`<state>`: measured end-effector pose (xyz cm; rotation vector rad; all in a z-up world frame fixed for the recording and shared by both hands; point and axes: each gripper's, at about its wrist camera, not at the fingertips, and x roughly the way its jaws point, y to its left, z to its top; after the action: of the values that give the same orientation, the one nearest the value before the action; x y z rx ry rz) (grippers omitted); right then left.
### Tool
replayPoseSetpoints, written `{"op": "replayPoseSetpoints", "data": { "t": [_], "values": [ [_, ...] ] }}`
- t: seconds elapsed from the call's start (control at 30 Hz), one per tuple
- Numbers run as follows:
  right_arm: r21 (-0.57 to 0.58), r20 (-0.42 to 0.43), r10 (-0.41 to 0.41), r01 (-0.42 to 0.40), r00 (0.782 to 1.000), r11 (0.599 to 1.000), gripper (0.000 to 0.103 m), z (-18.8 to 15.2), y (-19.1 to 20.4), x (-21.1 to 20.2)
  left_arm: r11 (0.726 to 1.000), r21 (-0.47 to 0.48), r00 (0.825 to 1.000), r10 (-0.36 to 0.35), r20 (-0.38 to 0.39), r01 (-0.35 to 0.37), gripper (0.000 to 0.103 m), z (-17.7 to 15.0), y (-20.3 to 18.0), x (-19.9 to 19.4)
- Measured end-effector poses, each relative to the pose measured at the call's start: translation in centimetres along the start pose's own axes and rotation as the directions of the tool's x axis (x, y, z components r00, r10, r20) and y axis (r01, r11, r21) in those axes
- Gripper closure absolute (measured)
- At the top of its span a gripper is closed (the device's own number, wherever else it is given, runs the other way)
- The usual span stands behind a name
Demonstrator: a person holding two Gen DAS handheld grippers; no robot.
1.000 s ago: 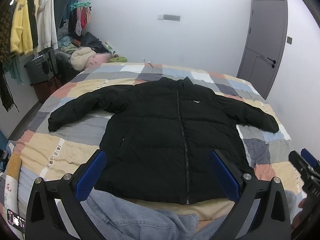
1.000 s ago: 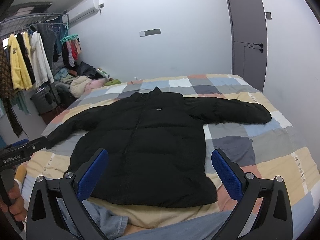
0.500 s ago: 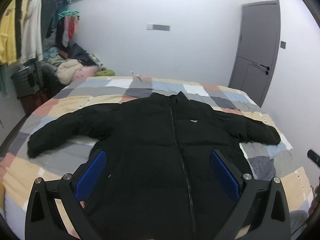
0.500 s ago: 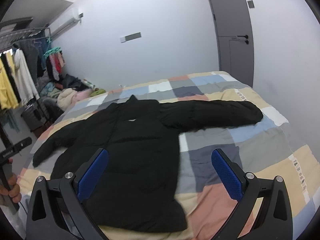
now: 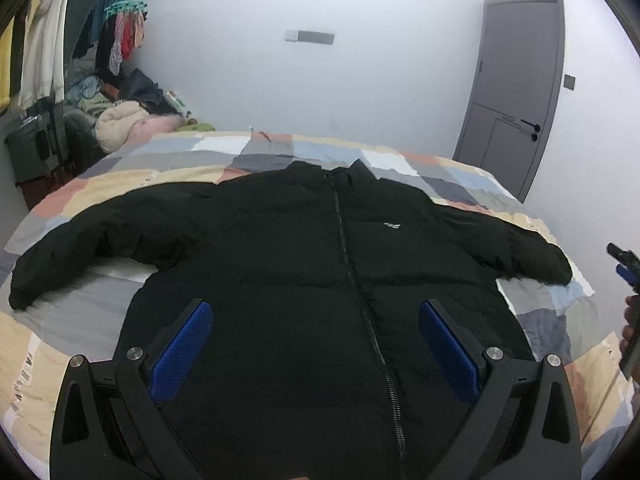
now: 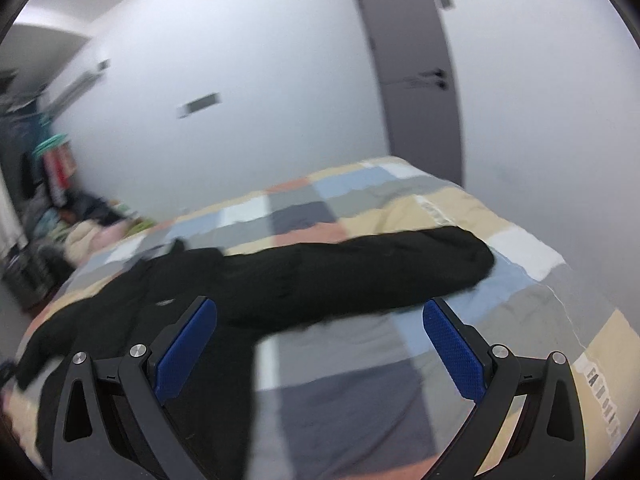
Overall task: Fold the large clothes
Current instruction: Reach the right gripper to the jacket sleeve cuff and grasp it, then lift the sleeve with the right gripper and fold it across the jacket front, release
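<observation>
A black puffer jacket (image 5: 304, 264) lies flat and zipped on the patchwork bed (image 5: 72, 312), both sleeves spread out. My left gripper (image 5: 316, 340) is open and empty, hovering over the jacket's lower front. My right gripper (image 6: 320, 340) is open and empty, above the bed just in front of the jacket's right sleeve (image 6: 360, 272). The sleeve cuff (image 6: 476, 256) lies near the bed's right side. The right gripper's tip also shows at the right edge of the left wrist view (image 5: 624, 264). The right wrist view is blurred.
A grey door (image 5: 516, 92) stands in the far right wall. A clothes rack (image 5: 44, 40) with hanging garments and a heap of clothes (image 5: 120, 124) fill the far left corner. A white wall (image 6: 560, 160) runs close along the bed's right side.
Both grippers have moved forward over the bed. The left one now sits lower over the jacket body. The right one has swung right toward the right sleeve. Both stay open.
</observation>
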<state>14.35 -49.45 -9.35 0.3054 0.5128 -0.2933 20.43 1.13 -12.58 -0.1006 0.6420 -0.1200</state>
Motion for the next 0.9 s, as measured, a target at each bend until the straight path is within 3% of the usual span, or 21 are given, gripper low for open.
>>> {"op": "replayPoseSetpoints", "data": {
  "t": [0.17, 0.33, 0.6, 0.67, 0.9],
  "values": [
    [0.109, -0.076, -0.126, 0.134, 0.989, 0.985, 0.000, -0.6, -6.3, 7.3, 0.999, -0.042, 1.000, -0.018, -0.021, 0.017, 0.000, -0.4, 0.7, 1.3],
    [0.264, -0.108, -0.128, 0.153, 0.986, 0.952, 0.000, -1.6, -12.1, 12.2, 0.999, -0.033, 1.000, -0.009, -0.021, 0.008, 0.000, -0.5, 0.1, 2.3],
    [0.516, -0.092, 0.025, 0.026, 0.995, 0.856, 0.002, -2.6, -18.8, 19.1, 0.999, -0.039, 0.999, 0.030, -0.029, -0.031, 0.000, -0.5, -0.7, 4.2],
    [0.542, -0.074, 0.037, 0.009, 0.997, 0.840, 0.003, -2.3, -19.6, 20.0, 0.997, -0.019, 0.997, 0.068, -0.035, -0.069, 0.000, -0.6, -0.9, 5.2],
    [0.571, -0.014, 0.061, -0.042, 0.998, 0.820, 0.012, -0.6, -21.3, 23.4, 0.997, -0.035, 0.994, 0.060, -0.087, -0.064, 0.000, -0.8, -1.3, 7.7]
  ]
}}
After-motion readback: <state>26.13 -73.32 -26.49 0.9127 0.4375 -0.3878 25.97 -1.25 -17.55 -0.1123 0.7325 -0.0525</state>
